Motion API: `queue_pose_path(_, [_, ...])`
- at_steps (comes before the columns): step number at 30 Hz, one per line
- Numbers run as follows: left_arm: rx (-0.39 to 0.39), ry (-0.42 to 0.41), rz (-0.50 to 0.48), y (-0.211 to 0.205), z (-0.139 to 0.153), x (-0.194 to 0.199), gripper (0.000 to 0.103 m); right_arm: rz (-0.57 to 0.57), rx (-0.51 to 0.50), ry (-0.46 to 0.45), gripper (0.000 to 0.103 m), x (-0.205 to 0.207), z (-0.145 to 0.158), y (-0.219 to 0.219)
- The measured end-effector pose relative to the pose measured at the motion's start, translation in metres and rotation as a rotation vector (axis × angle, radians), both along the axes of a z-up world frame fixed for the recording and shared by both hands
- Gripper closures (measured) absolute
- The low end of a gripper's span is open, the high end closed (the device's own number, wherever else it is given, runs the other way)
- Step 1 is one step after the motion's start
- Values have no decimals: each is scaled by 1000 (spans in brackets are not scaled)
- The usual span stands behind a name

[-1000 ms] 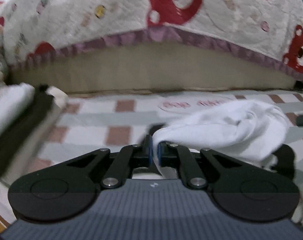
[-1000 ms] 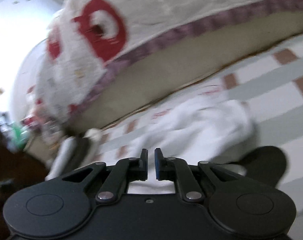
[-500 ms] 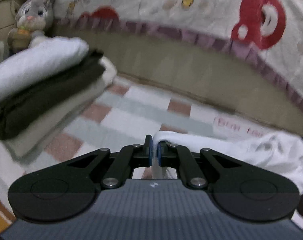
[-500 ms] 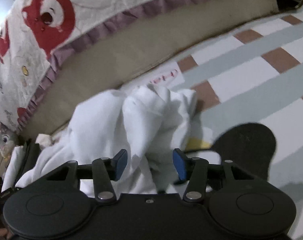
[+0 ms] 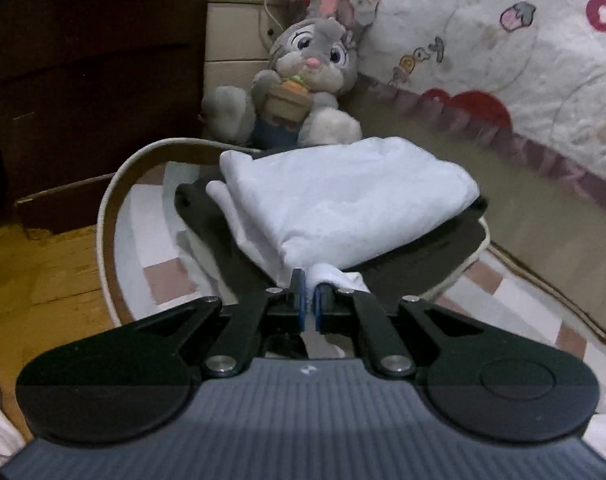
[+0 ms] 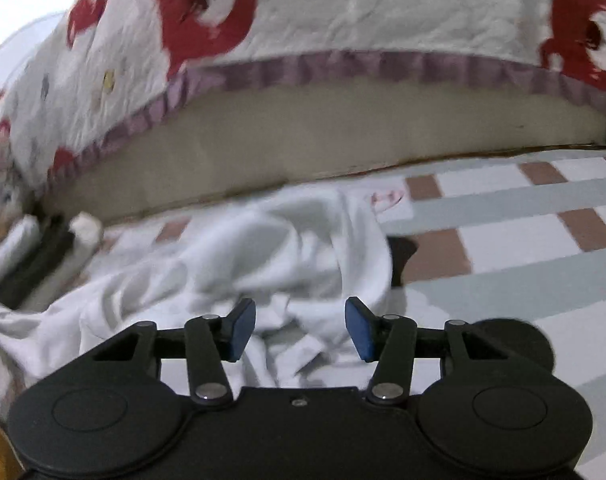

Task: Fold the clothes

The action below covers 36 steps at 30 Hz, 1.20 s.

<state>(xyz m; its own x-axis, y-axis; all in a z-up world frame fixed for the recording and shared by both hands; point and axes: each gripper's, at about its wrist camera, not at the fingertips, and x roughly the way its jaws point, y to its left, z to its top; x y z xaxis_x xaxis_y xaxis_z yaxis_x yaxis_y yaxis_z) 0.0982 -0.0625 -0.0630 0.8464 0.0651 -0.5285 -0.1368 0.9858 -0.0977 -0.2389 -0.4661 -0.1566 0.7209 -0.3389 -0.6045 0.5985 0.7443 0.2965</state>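
Two grippers: my left gripper (image 5: 310,294) is pinched tight on a corner of the white garment (image 6: 263,256); my right gripper (image 6: 299,328) hangs with its jaws spread wide and nothing between them.
Garment position: it lies rumpled across the middle of the right wrist frame on the checked mat (image 6: 503,248), trailing off to the lower left toward my held corner.
Handling: I judge it light, limp and floppy; it will sag and bunch wherever I do not hold it, so it wants two holds on its edge.
Where to grip: a free hem or corner, probably among the folds just ahead of my right jaws; which edge is which I cannot tell through the blur.
Stack: in the left wrist frame, centre, a folded white piece (image 5: 343,196) sits atop a dark one (image 5: 423,248).
Surroundings: plush rabbit (image 5: 303,80) upper centre, printed quilt (image 6: 343,12) across the top.
Obstacle: the stack lies close to my held corner; dragging could topple it.
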Motion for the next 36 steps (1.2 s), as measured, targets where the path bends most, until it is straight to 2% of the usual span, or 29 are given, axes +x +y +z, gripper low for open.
queue_pose_path(1, [-2,-5,11,2,2,0,99,5,7,23,47,4,-4,1])
queue_pose_path(4, [-86,20,48,18,5,3,97,-9,20,66,47,7,-13,0])
queue_pose_path(5, [-107,62,44,22,2,8,93,-14,16,79,47,7,-15,0])
queue_pose_path(6, [-125,114,35,24,-2,14,87,-19,12,92,47,7,-17,0])
queue_pose_path(7, [-131,211,-14,22,-8,22,61,-21,2,97,47,8,-17,0])
queue_pose_path(8, [-131,323,-77,17,-13,31,46,-23,-8,101,47,8,-17,0])
queue_pose_path(9, [-153,399,-177,11,-19,34,46,-25,-17,104,46,8,-16,0])
queue_pose_path(10, [-186,425,-253,6,-22,32,46,-26,-22,107,46,10,-17,0])
queue_pose_path(13, [-219,413,-387,-15,-22,18,46,-31,-19,113,46,12,-19,-2])
queue_pose_path(25, [-139,338,-827,-116,-23,-44,42,-91,34,87,45,11,-23,-19])
queue_pose_path(28, [-68,331,-859,-135,-35,-51,41,-108,46,80,45,10,-23,-23])
queue_pose_path(30, [-17,327,-875,-147,-43,-55,30,-122,61,73,44,9,-25,-26])
queue_pose_path(31, [8,325,-883,-153,-47,-57,19,-132,73,69,41,9,-26,-27])
queue_pose_path(33, [59,321,-898,-165,-56,-60,19,-152,96,61,36,8,-29,-31])
queue_pose_path(36, [135,314,-920,-183,-69,-66,19,-182,131,50,36,6,-34,-36])
